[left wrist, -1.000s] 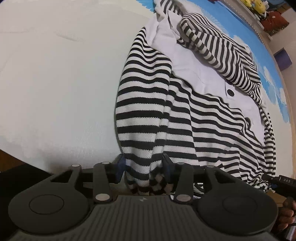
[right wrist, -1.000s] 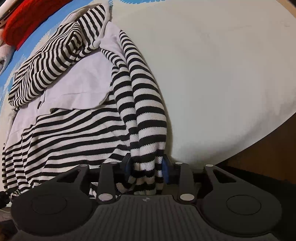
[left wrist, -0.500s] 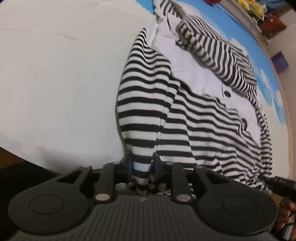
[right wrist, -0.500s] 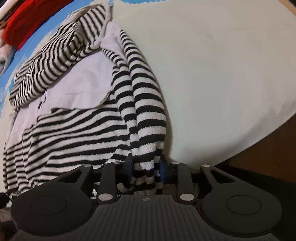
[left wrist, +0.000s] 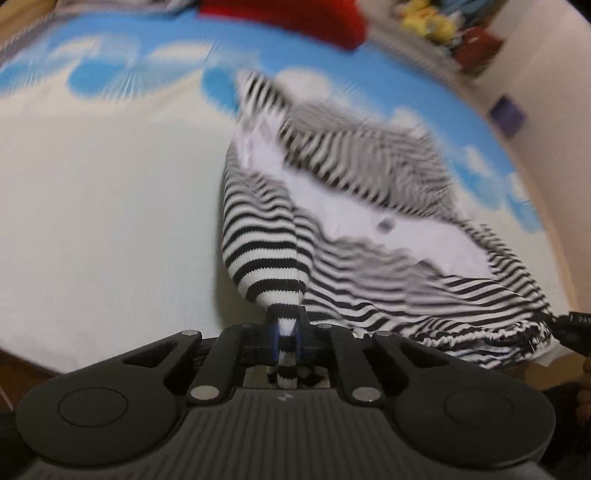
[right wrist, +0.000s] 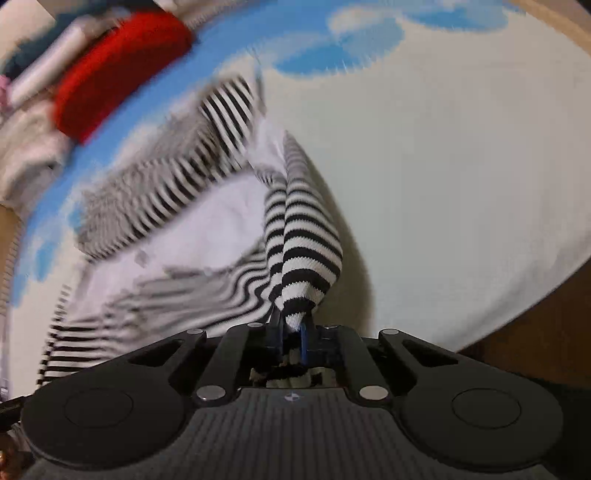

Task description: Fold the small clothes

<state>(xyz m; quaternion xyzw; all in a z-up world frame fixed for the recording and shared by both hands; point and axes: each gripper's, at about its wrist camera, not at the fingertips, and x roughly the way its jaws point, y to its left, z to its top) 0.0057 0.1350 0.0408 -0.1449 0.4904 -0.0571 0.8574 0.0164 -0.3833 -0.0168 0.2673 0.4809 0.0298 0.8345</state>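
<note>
A black-and-white striped garment with a white inner panel lies on a white sheet. My left gripper is closing, its pads pinching the garment's near left corner, which hangs lifted off the sheet. In the right wrist view the same striped garment rises in a taut fold to my right gripper, whose jaws are also closing and pinch the near right corner. The far part of the garment is blurred and still rests on the sheet.
The sheet turns into a blue cloud print at the far side. A red cloth lies beyond the garment. Plush toys and a blue box sit at the back right. A brown edge runs close to the grippers.
Both grippers have closed from half open onto the garment's near corners and risen, pulling the near hem up off the sheet. Both views now tilt farther toward the far side.
</note>
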